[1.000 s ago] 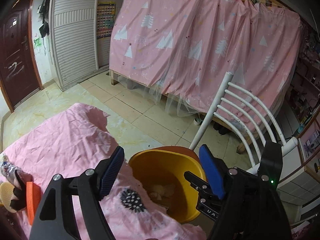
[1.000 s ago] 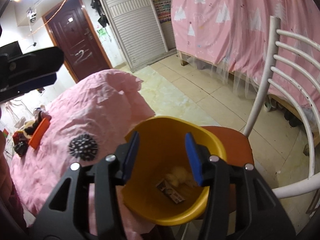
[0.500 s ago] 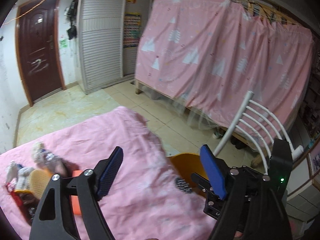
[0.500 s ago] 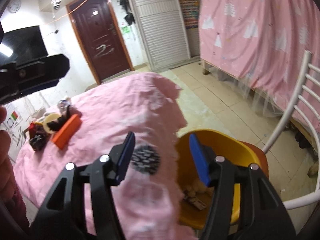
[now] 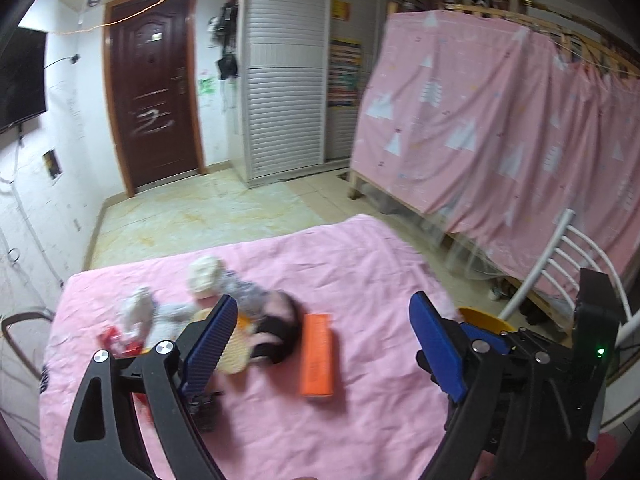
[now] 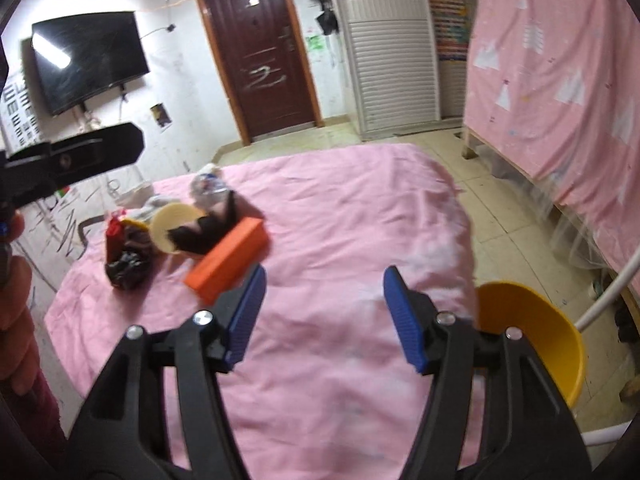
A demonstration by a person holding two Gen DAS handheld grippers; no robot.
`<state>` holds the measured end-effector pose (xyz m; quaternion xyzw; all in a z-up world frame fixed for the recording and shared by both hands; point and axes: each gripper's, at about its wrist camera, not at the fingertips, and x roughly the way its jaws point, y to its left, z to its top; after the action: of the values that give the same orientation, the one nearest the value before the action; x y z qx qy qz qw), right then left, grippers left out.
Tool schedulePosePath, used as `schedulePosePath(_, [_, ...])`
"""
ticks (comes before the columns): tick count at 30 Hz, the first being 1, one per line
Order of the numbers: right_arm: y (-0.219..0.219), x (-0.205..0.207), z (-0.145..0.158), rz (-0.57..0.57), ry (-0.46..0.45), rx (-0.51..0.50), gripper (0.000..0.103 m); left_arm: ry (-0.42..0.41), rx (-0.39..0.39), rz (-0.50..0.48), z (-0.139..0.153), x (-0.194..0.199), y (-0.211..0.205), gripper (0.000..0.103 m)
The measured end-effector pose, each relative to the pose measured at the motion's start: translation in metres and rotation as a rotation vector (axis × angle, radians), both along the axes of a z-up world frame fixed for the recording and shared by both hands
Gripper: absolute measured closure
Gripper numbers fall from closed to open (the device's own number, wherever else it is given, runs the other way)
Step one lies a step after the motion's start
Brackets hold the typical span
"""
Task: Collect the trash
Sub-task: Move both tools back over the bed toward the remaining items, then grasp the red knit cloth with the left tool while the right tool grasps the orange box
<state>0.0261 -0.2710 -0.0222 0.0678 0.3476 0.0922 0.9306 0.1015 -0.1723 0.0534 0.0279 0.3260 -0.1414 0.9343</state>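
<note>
Right wrist view: right gripper [image 6: 324, 312] wide open, empty, above pink sheet [image 6: 352, 216]. Trash pile with orange box [image 6: 226, 260] sits mid-left, near its left finger; yellow bin [image 6: 536, 328] lower right, likely for drops. Left gripper [image 5: 320, 344] also wide open, empty; orange box [image 5: 318, 356] lies between its fingers in frame.

Your fingers [image 6: 402, 322] carry blue ribbed pads on black frames. The worktop [image 6: 340, 216] wears a plain pink cloth. On it you have an orange box [image 6: 228, 264], a cream disc [image 6: 170, 226], a black bag [image 6: 126, 266] and a red wrapper [image 6: 114, 228]. The bin [image 6: 536, 328] is yellow. The curtain [image 5: 500, 120] is pink with white trees, the door [image 6: 260, 52] dark brown, the chair [image 5: 560, 264] white.
</note>
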Motion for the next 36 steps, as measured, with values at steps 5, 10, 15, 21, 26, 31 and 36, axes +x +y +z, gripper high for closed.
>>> schedulePosePath(5, [0.032, 0.007, 0.000, 0.061, 0.008, -0.018, 0.044, 0.005, -0.004, 0.060, -0.003, 0.004, 0.035, 0.024])
schedulePosePath(10, [0.057, 0.014, -0.002, 0.103, 0.025, -0.031, 0.039, 0.024, -0.016, 0.108, -0.011, 0.007, 0.065, 0.024])
schedulePosePath(15, [0.079, 0.024, -0.007, 0.132, 0.047, -0.041, 0.039, 0.063, -0.028, 0.161, -0.025, 0.012, 0.093, 0.024])
schedulePosePath(21, [0.100, 0.036, -0.016, 0.149, 0.078, -0.056, 0.039, 0.119, -0.046, 0.190, -0.046, 0.019, 0.117, 0.024])
schedulePosePath(26, [0.111, 0.043, -0.022, 0.151, 0.102, -0.074, 0.039, 0.157, -0.058, 0.196, -0.061, 0.023, 0.130, 0.024])
schedulePosePath(31, [0.113, 0.050, -0.027, 0.136, 0.123, -0.086, 0.038, 0.172, -0.056, 0.188, -0.073, 0.022, 0.137, 0.025])
schedulePosePath(36, [0.111, 0.057, -0.033, 0.114, 0.152, -0.093, 0.038, 0.208, -0.091, 0.172, -0.084, 0.024, 0.146, 0.057])
